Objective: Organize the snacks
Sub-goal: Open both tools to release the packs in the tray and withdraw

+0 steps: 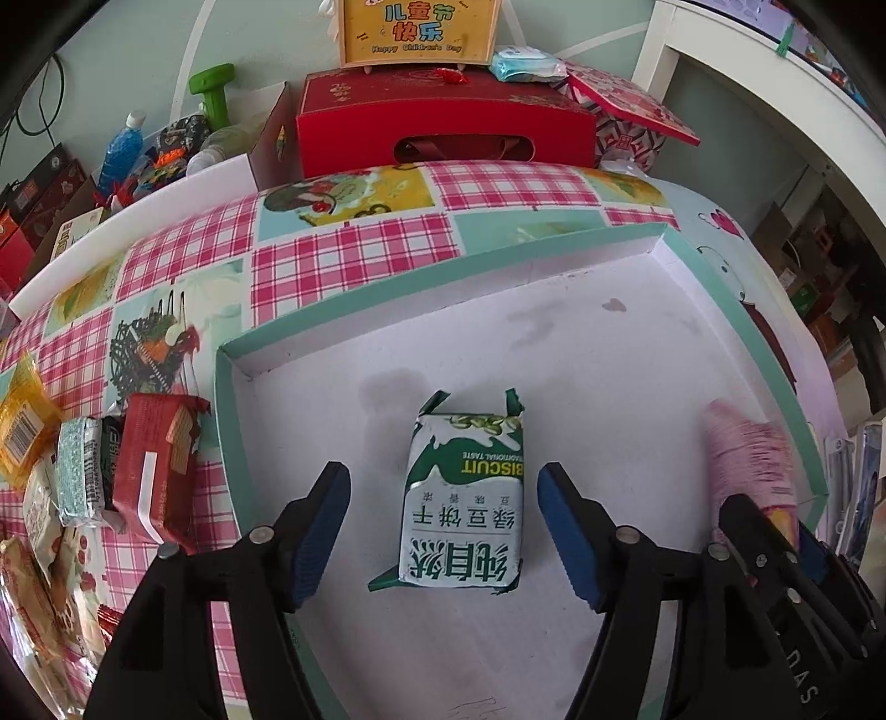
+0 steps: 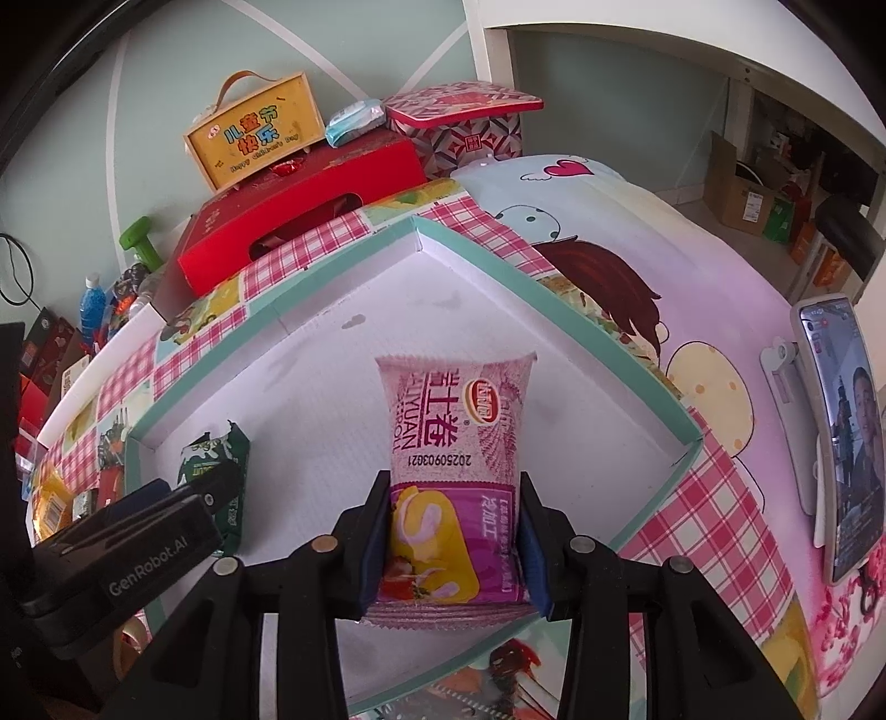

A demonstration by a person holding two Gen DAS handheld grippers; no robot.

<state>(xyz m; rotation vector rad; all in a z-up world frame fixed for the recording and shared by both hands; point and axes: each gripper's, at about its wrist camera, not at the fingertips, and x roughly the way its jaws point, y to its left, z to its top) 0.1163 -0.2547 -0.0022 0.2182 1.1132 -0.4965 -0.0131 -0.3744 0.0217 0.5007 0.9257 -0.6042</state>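
A shallow white box with a teal rim (image 1: 443, 288) lies on the patterned tablecloth. A green-and-white biscuit pack (image 1: 465, 509) lies flat on the box floor. My left gripper (image 1: 443, 482) stands open around it, with a gap between each blue pad and the pack. In the right wrist view my right gripper (image 2: 454, 487) is shut on the lower half of a pink snack pack (image 2: 454, 432), held over the box floor. The pink snack pack (image 1: 747, 454) shows blurred at the right of the left wrist view. The biscuit pack (image 2: 216, 459) sits to the left of the pink one.
Several loose snack packs, among them a red one (image 1: 149, 471), lie on the cloth left of the box. A red gift box (image 1: 443, 127) and a yellow case (image 1: 421, 27) stand behind. A phone on a stand (image 2: 836, 432) is at the right.
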